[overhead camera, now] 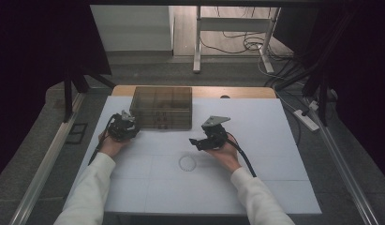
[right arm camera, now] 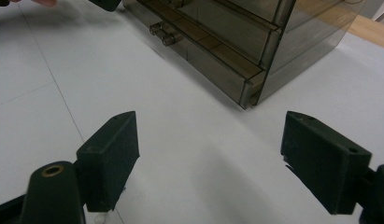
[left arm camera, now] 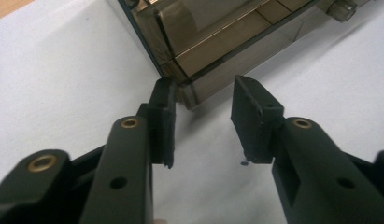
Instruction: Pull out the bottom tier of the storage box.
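Jaws on your left gripper (left arm camera: 203,116) stand part-way apart, astride the near bottom corner of the smoked drawer cabinet (left arm camera: 213,51); one pad sits just beside that corner, and whether it touches cannot be told. Nothing is clamped between the pads. From the high view, your left gripper (overhead camera: 129,123) sits at the cabinet's (overhead camera: 162,107) front left corner, on the far part of the white table (overhead camera: 255,173). Your right gripper (overhead camera: 196,142) rests apart from the cabinet, in front of its right end, with the grey three-cornered plate (overhead camera: 215,121) on top. In the right gripper view its jaws stand wide over bare table, empty, and the cabinet's (right arm camera: 255,42) drawers with a small clear knob (right arm camera: 162,31) lie ahead. A faint round ring (overhead camera: 187,163) lies on the table between your hands.
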A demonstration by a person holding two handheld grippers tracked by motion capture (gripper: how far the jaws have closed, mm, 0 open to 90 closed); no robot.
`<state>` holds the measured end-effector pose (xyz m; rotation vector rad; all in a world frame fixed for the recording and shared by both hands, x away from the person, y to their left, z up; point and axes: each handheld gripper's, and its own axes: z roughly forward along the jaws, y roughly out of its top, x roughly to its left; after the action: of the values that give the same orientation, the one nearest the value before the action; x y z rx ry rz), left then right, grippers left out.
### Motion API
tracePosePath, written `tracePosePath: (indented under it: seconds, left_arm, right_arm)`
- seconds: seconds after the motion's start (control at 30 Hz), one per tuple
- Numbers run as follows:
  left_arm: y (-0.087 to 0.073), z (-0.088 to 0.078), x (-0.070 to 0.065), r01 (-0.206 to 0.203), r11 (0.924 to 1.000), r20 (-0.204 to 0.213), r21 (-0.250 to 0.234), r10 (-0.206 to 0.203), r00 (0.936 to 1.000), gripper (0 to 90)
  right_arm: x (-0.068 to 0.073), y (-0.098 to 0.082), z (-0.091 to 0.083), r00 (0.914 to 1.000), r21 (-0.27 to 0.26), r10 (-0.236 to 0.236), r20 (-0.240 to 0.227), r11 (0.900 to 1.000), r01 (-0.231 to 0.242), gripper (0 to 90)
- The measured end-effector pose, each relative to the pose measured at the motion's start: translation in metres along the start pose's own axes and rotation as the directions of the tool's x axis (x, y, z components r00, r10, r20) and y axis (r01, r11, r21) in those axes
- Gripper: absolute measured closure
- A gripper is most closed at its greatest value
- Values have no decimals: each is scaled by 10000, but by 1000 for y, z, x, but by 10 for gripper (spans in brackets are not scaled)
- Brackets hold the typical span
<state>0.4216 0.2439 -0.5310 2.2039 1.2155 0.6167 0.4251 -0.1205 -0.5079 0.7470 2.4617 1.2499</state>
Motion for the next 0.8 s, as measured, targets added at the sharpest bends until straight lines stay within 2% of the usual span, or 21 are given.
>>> tracePosePath:
  seconds: [0.23, 0.4, 0.8]
  left_arm:
    - [1, 0, 0, -78, 9999, -97, -74, 78, 9999, 652]
    - [1, 0, 0, -44, 10000, -93, -73, 43, 9999, 669]
    - [0, 0, 1, -65, 10000, -100, 2, 65, 9999, 697]
  right_arm:
    - [-1, -1, 11, 10000, 241, -26, 12, 9997, 25, 251]
    - [-4, 2, 20, 9999, 215, 127, 14, 9997, -128, 347]
    - [-9, 8, 39, 9982, 250, 176, 581, 9995, -190, 588]
